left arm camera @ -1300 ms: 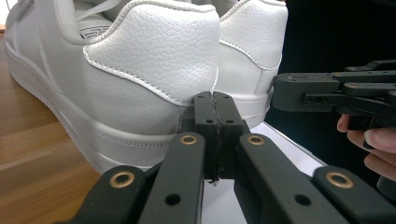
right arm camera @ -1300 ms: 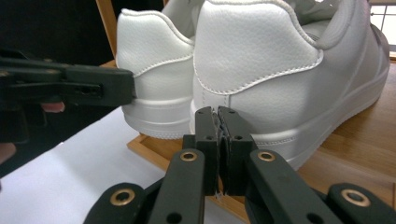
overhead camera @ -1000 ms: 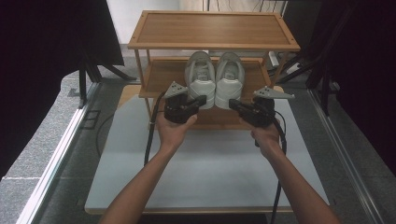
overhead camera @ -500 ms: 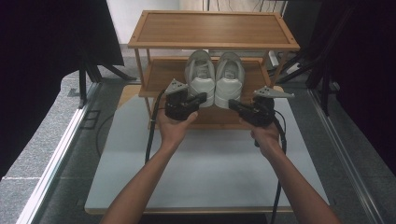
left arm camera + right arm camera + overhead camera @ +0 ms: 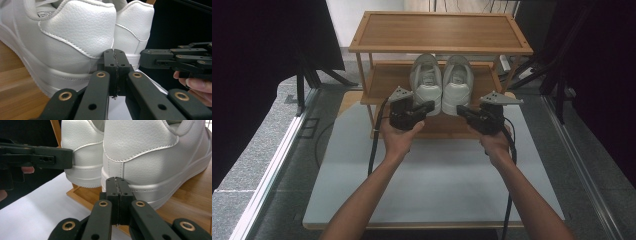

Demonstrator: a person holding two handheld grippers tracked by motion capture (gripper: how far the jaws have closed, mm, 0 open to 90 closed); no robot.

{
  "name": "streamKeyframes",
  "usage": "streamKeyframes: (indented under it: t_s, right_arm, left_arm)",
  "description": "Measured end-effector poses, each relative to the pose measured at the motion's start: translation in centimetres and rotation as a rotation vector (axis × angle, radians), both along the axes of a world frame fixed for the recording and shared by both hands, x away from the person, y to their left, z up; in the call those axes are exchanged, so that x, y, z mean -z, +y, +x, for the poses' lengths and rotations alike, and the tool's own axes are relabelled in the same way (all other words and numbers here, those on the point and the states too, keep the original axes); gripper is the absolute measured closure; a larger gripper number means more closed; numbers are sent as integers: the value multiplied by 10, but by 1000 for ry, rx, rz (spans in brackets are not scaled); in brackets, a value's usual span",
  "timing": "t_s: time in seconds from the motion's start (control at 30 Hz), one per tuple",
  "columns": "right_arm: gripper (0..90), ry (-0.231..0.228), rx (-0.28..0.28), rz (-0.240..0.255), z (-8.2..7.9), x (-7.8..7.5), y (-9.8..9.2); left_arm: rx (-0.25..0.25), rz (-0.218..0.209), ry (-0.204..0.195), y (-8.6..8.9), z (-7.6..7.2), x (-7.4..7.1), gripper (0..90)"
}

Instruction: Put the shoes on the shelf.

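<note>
Pair of white shoes (image 5: 442, 82) side by side on middle shelf of wooden rack (image 5: 439, 31), heels toward desk (image 5: 437, 175). Left tongs (image 5: 426, 107) and right tongs (image 5: 463, 111) both clenched, empty, near heels. Leather probably light, semi-stiff, smooth; best hold likely heel collar rim.

White shoes (image 5: 442, 82), brown wooden rack (image 5: 439, 31)
</note>
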State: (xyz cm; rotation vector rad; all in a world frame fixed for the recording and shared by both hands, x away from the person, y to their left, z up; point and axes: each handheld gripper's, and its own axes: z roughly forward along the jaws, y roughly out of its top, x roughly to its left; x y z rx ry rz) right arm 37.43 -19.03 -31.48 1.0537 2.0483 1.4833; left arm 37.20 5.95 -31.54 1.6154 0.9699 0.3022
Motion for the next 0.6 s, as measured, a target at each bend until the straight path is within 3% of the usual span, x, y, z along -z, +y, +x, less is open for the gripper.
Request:
streamKeyframes:
  t_s: [0.17, 0.3, 0.43, 0.6]
  right_arm:
    - [891, 9, 3, 9, -1, 0, 0]
    - [838, 37, -10, 44, -2, 1, -3]
    - [793, 17, -31, 65, -10, 2, -5]
    - [695, -16, -51, 69, -22, 6, -7]
  left_arm:
    - [15, -13, 10, -3, 2, 0, 898]
    - [41, -23, 6, -3, 2, 1, 834]
    - [48, -49, 3, 2, -2, 2, 777]
    - [51, -47, -29, 11, -13, 2, 692]
